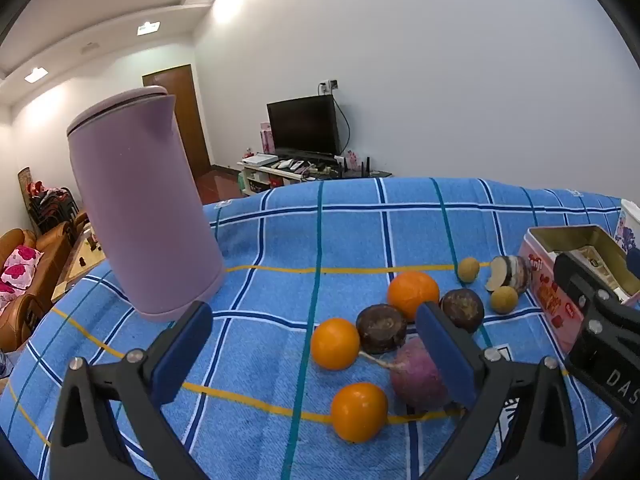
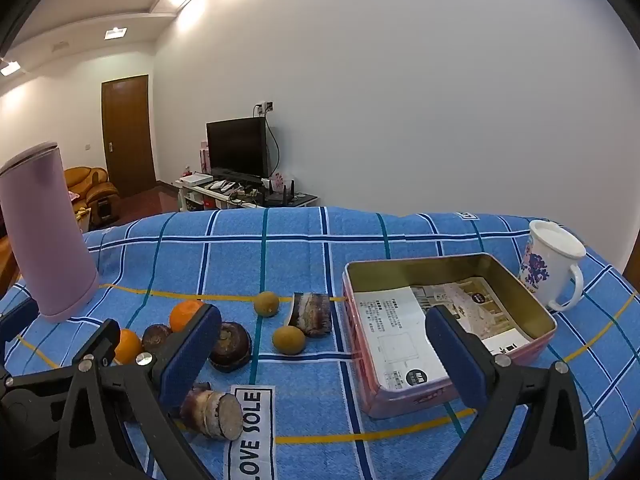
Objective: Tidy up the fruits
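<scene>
Both tools, left (image 1: 316, 356) and right (image 2: 324, 356), gape, holding nothing. We judge the oranges (image 1: 335, 344) firm, smooth, roll-prone: grip across the middle.

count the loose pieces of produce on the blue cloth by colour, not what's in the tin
orange: 3
dark brown, round: 2
tan, small and round: 2
purple-pink: 1
dark-skinned cut pieces with pale flesh: 2
total: 10
</scene>
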Tool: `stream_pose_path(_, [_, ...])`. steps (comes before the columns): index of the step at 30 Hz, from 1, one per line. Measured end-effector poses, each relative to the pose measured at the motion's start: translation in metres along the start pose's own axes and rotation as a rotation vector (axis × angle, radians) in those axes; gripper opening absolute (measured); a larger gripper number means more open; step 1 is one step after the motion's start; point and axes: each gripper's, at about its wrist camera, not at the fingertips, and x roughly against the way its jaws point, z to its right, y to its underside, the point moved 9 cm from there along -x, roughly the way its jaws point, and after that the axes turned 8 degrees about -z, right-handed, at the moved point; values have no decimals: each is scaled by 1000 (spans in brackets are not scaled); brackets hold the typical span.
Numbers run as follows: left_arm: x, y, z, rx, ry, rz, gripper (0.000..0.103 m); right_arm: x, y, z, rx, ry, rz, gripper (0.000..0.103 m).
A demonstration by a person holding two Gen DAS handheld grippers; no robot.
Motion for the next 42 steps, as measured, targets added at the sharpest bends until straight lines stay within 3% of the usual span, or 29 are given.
stream_pose_path(42, [-4, 1, 4, 6, 17, -5, 103, -2, 0, 0, -1, 2, -3, 102])
